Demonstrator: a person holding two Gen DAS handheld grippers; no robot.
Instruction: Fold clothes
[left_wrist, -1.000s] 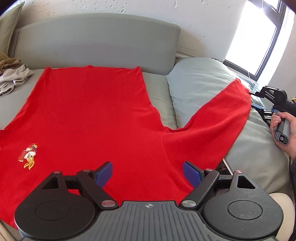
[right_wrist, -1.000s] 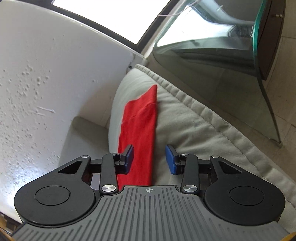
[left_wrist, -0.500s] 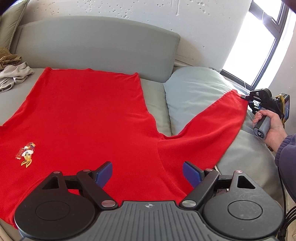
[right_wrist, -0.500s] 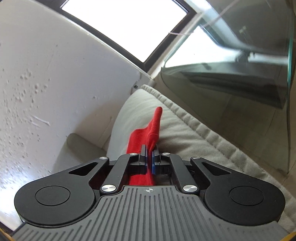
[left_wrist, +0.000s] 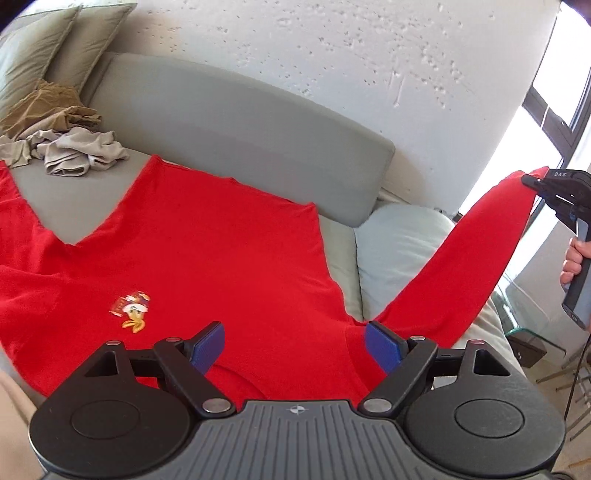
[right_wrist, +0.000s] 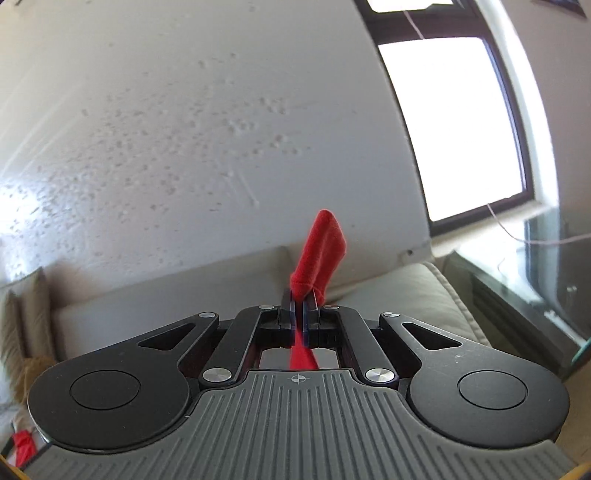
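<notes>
Lifted clear of the pale grey cushion (left_wrist: 399, 243) it lay on a second ago, the right sleeve (left_wrist: 476, 258) of the long-sleeved red cotton shirt (left_wrist: 207, 251) now slopes up through the air toward the window (right_wrist: 458, 125) at the right, its cuff (right_wrist: 319, 254) pinched in the right gripper (right_wrist: 299, 317). That gripper's blue pads are pressed together on the cloth, and the cuff stands up beyond them against the pitted white wall (right_wrist: 184, 147), while a strip of red shows behind the pads. In the left wrist view a person's hand (left_wrist: 574, 258) at the far right edge holds the gripper's grey handle.

The grey upholstered sofa (left_wrist: 236, 122) fills the scene, and the body of the shirt lies spread flat across its seat, with the other sleeve running off at the left. A small cartoon duck emblem (left_wrist: 133, 310) sits on the near left of the chest. The left gripper (left_wrist: 295, 347) hovers over the near edge of the shirt with its blue pads wide apart and nothing between them.

At the far left a heap of crumpled beige and tan clothes (left_wrist: 62, 147) rests on the seat, apart from the shirt's body, below two olive back cushions (left_wrist: 48, 48)
</notes>
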